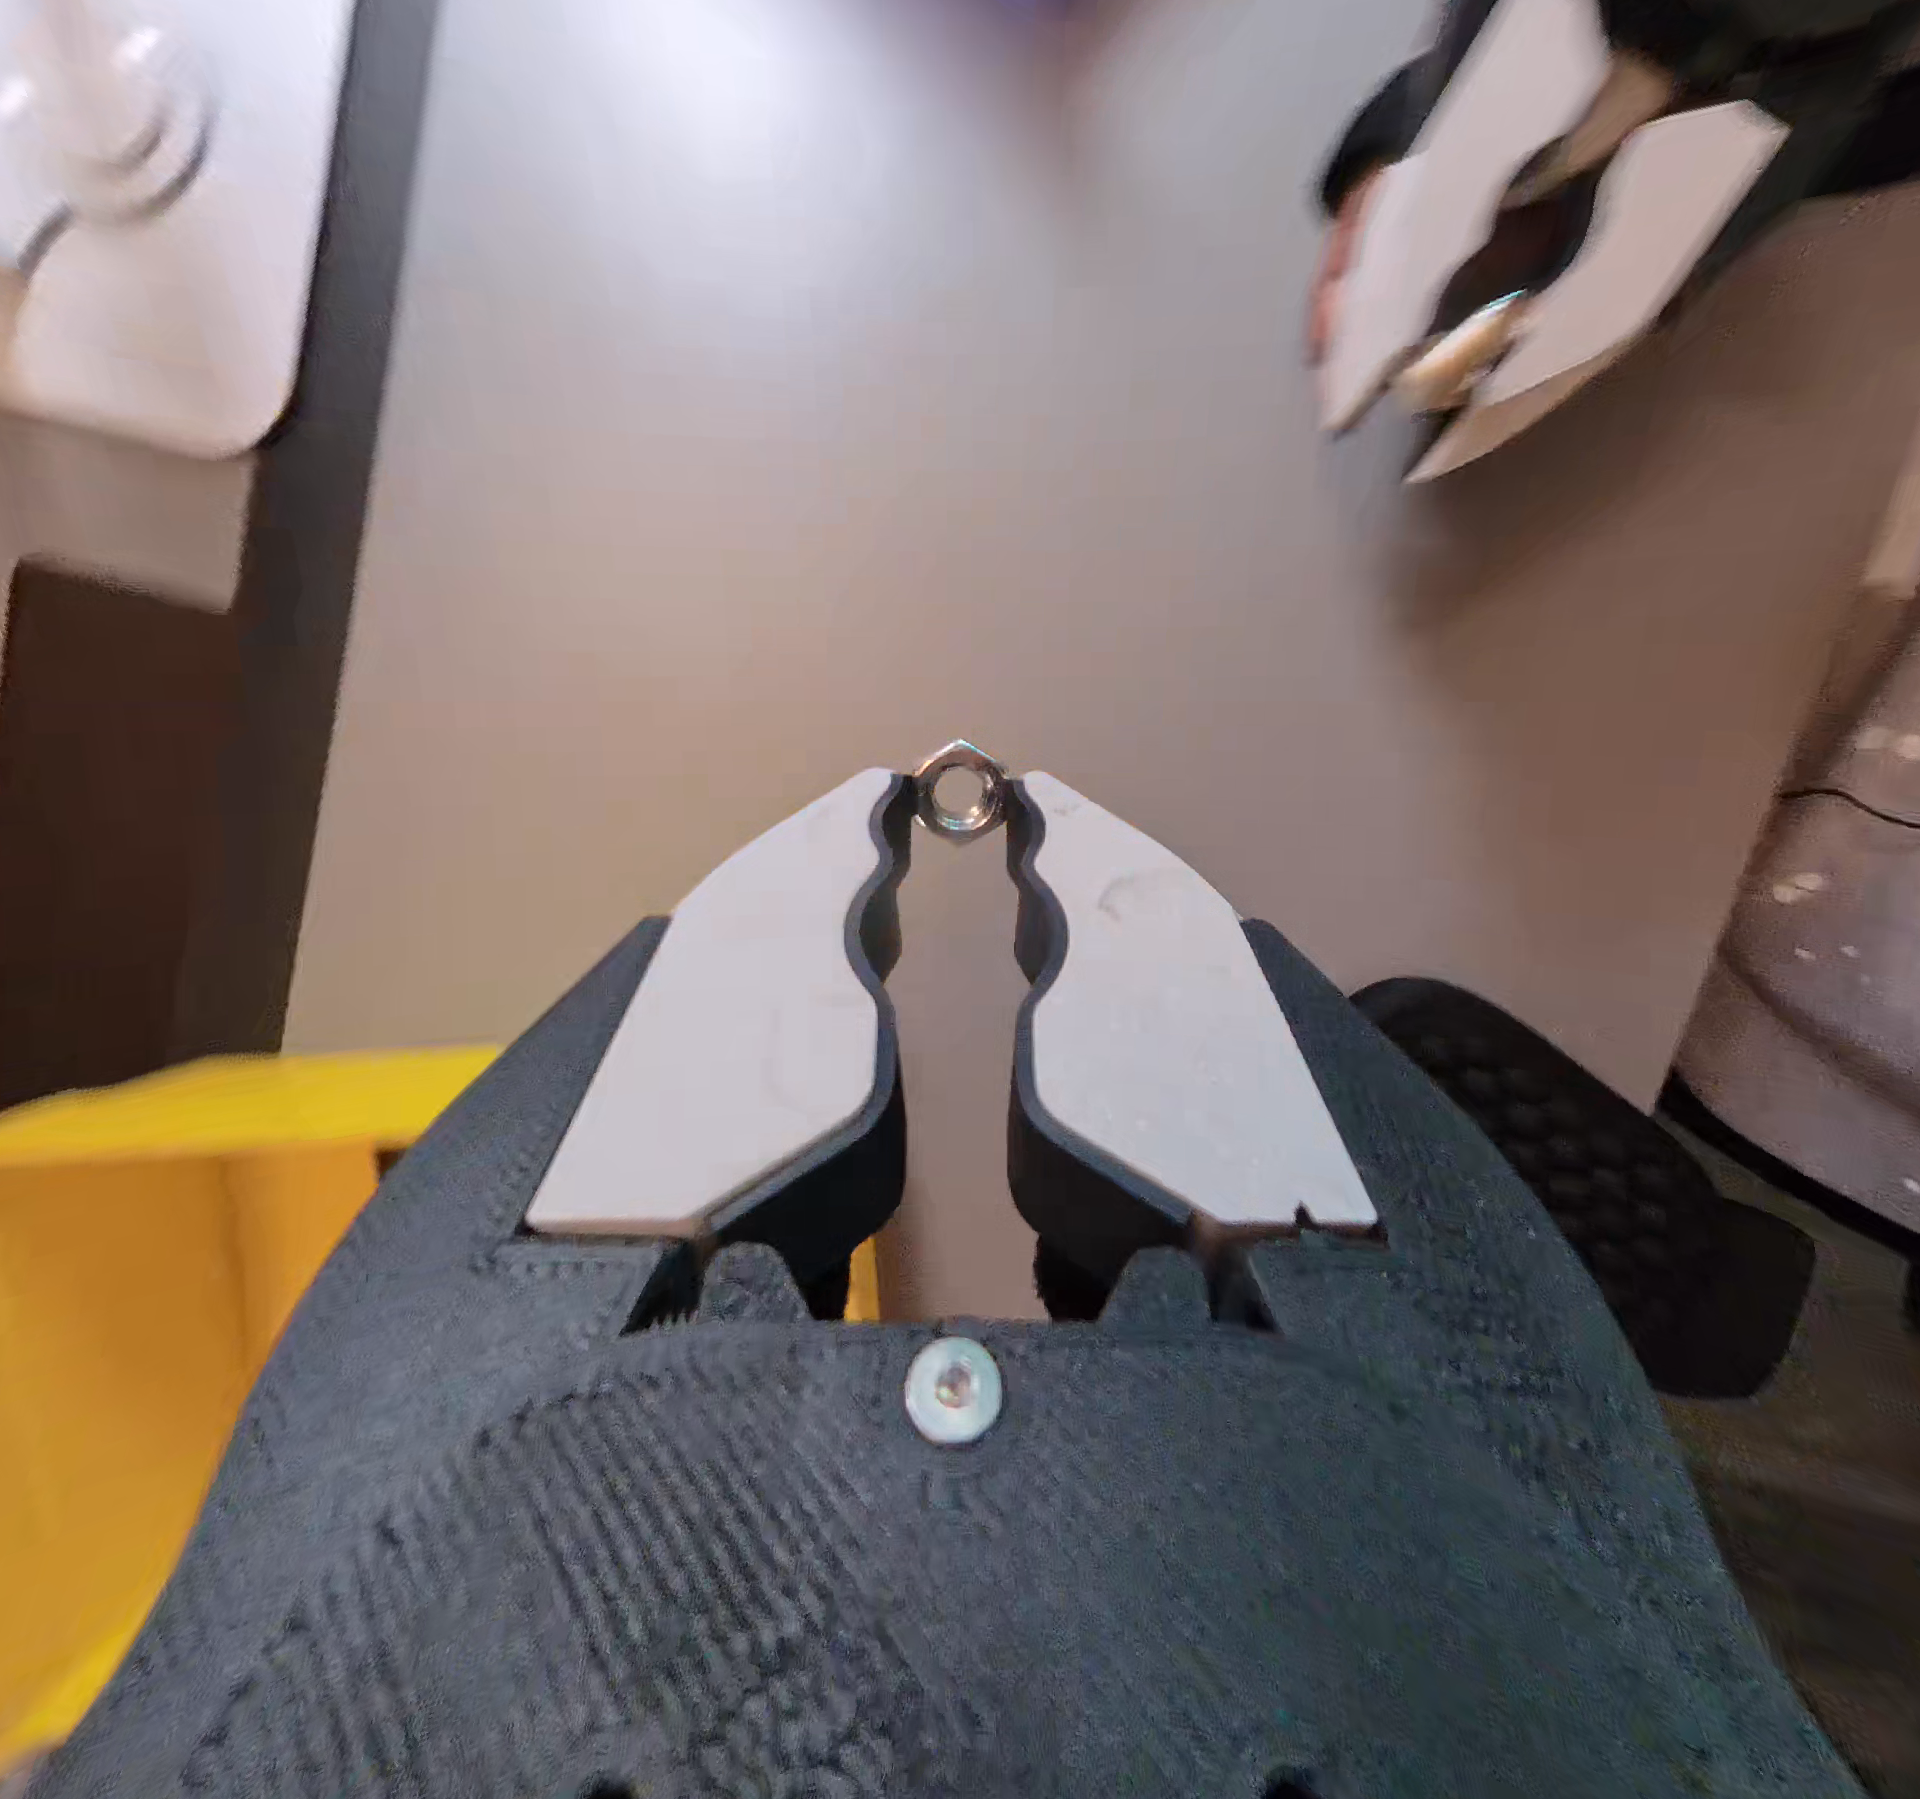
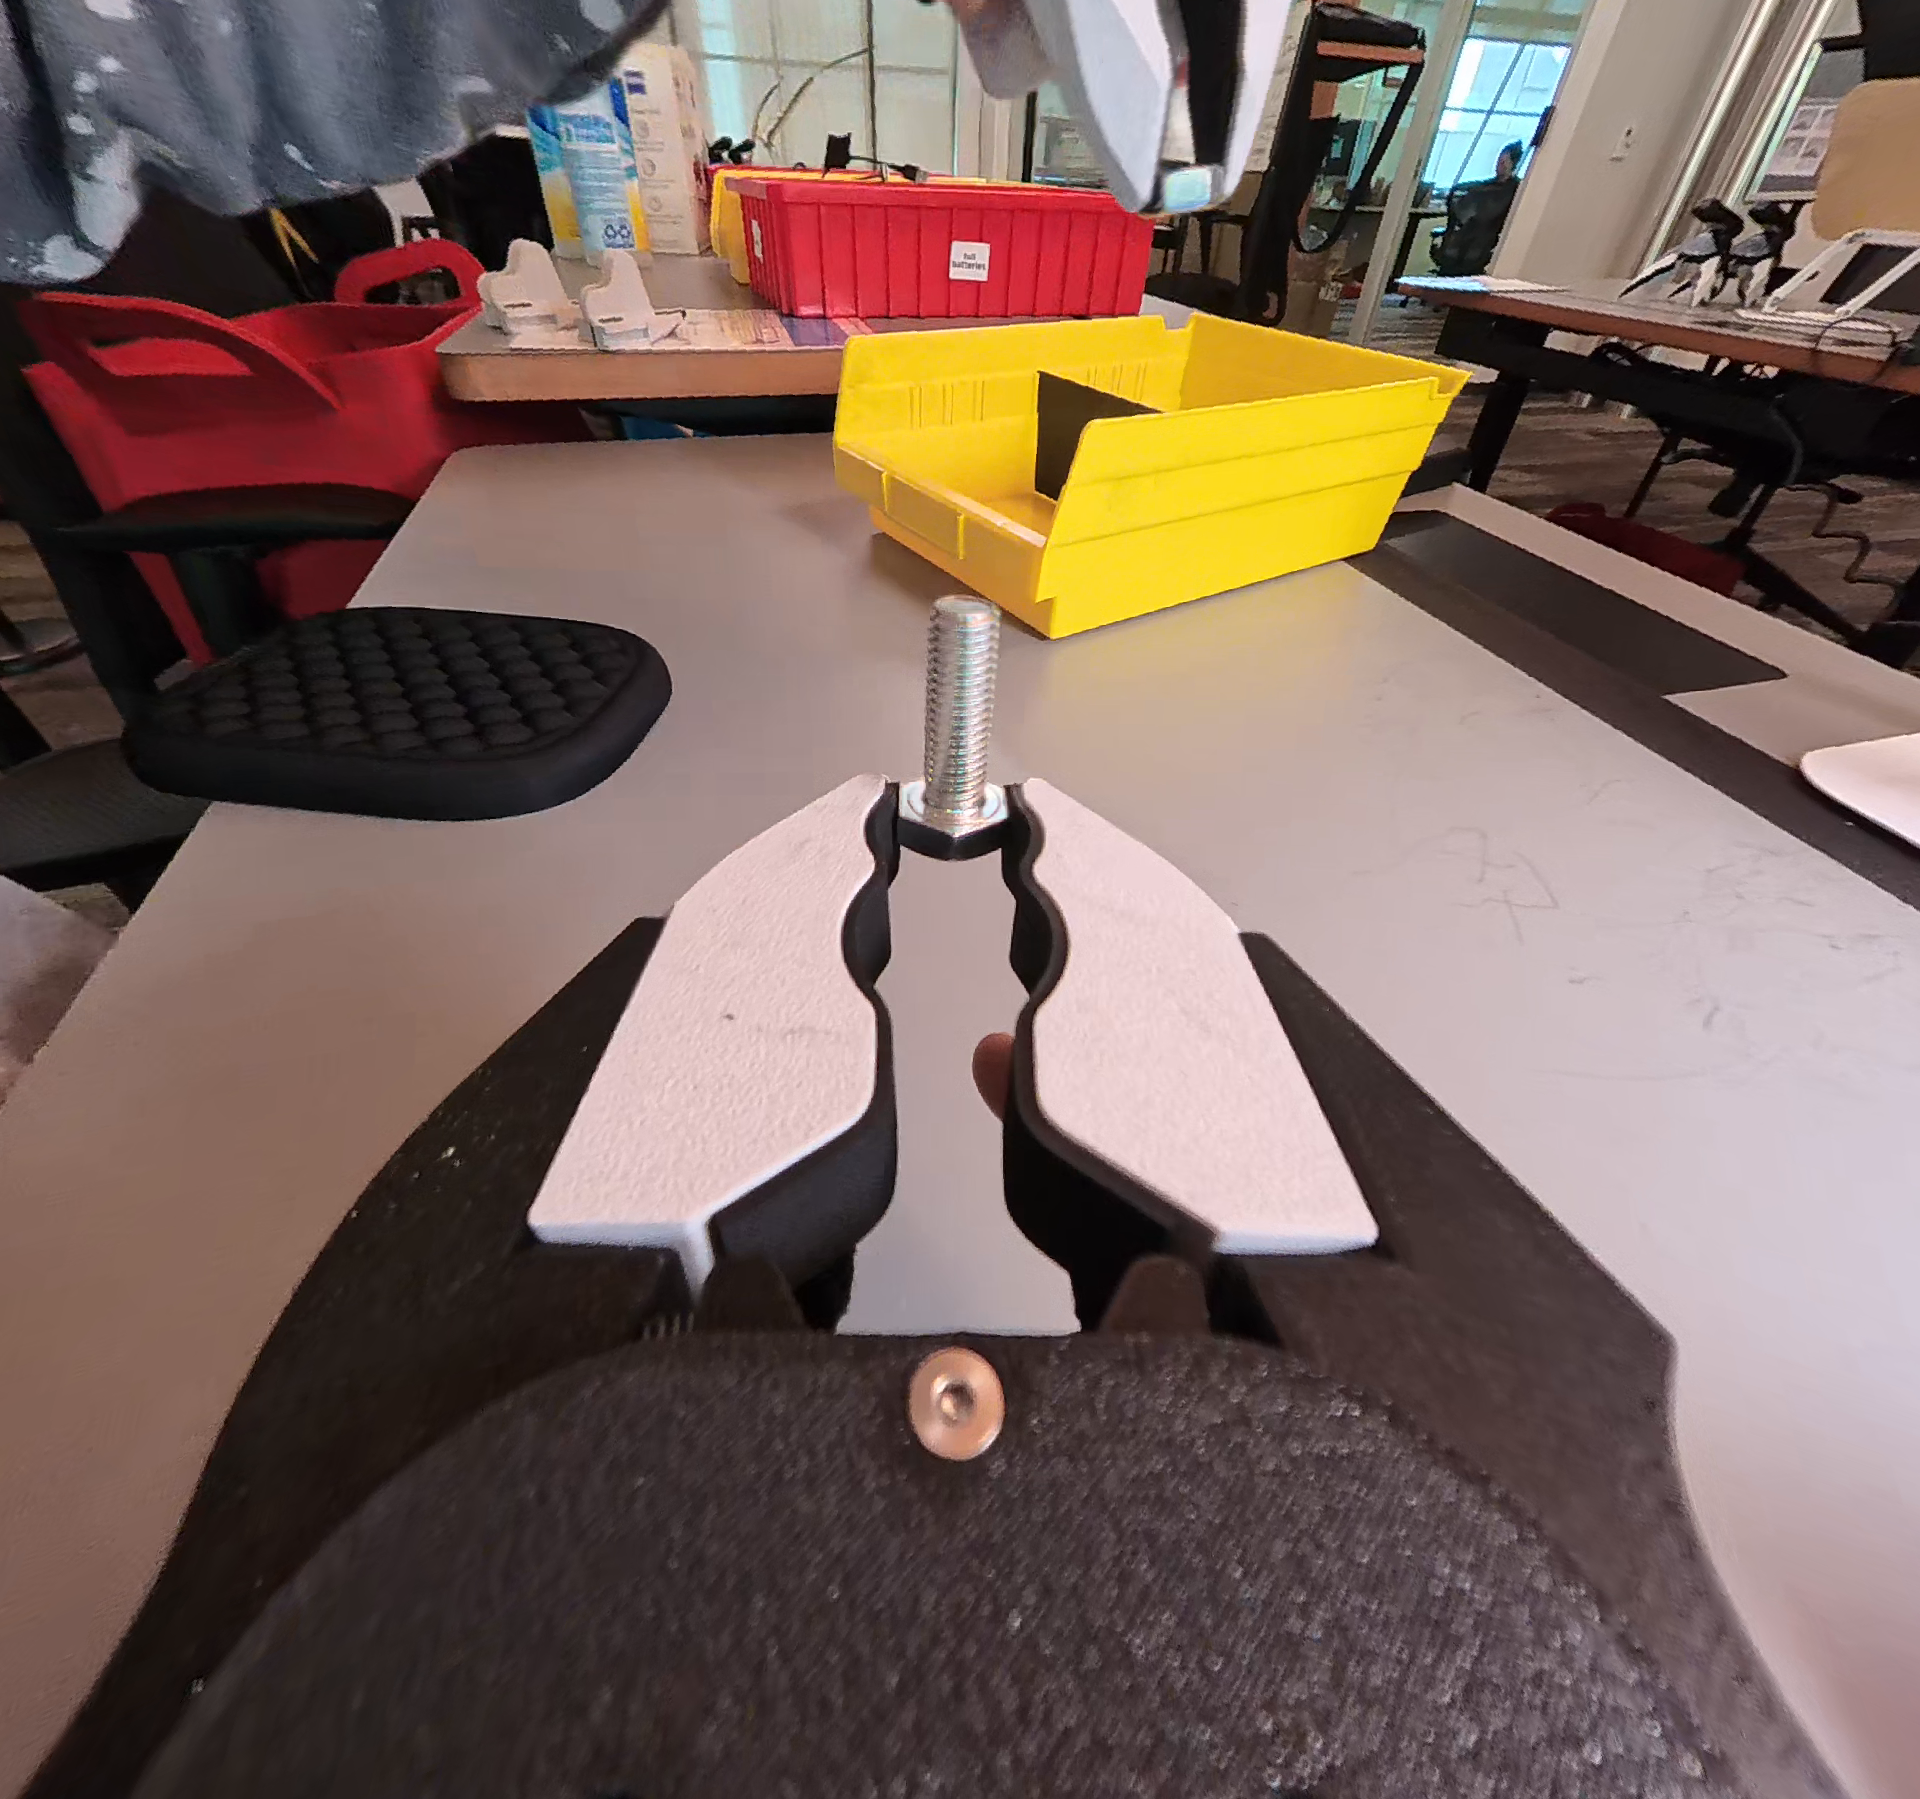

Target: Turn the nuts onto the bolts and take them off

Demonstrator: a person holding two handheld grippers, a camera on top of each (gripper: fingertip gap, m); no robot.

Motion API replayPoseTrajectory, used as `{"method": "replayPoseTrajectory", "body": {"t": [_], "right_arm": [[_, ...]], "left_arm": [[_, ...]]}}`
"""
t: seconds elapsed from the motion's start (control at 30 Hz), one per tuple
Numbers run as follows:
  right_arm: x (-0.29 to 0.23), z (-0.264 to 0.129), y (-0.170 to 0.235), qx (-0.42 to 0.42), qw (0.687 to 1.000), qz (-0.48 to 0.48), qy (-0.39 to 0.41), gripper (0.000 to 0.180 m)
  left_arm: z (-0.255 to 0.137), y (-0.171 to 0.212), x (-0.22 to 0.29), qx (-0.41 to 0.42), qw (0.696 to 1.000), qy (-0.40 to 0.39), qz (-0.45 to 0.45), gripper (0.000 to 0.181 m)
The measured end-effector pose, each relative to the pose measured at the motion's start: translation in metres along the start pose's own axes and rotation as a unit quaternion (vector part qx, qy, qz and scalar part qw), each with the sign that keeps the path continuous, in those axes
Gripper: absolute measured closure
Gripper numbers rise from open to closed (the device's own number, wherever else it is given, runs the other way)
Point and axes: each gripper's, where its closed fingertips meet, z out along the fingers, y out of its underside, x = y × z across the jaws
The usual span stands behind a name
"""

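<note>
My left gripper is shut on a small silver hex nut, held at the fingertips with its hole facing the camera. My right gripper is shut on the hex head of a silver bolt, whose threaded shaft stands upright above the grey table. In the left wrist view the right gripper shows blurred at the upper right, gripping the bolt. In the right wrist view the left gripper shows at the top, above and to the right of the bolt's tip, with the nut at its tips.
A yellow bin with a black divider stands on the table behind the bolt; its corner also shows in the left wrist view. A black padded chair armrest lies at the table's left edge. A red bin and a red bag lie farther back.
</note>
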Motion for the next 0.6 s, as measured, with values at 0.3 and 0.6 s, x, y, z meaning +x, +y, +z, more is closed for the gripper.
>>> {"method": "replayPoseTrajectory", "body": {"t": [0.3, 0.6], "right_arm": [[0.007, 0.001, 0.006, -0.026, 0.999, -0.001, 0.025, 0.161], [0.008, -0.002, 0.001, -0.013, 1.0, -0.005, 0.028, 0.161]], "left_arm": [[0.061, -0.062, 0.097, -0.043, 0.985, 0.091, 0.138, 0.162], [0.076, -0.072, 0.11, -0.056, 0.98, 0.109, 0.157, 0.162]]}}
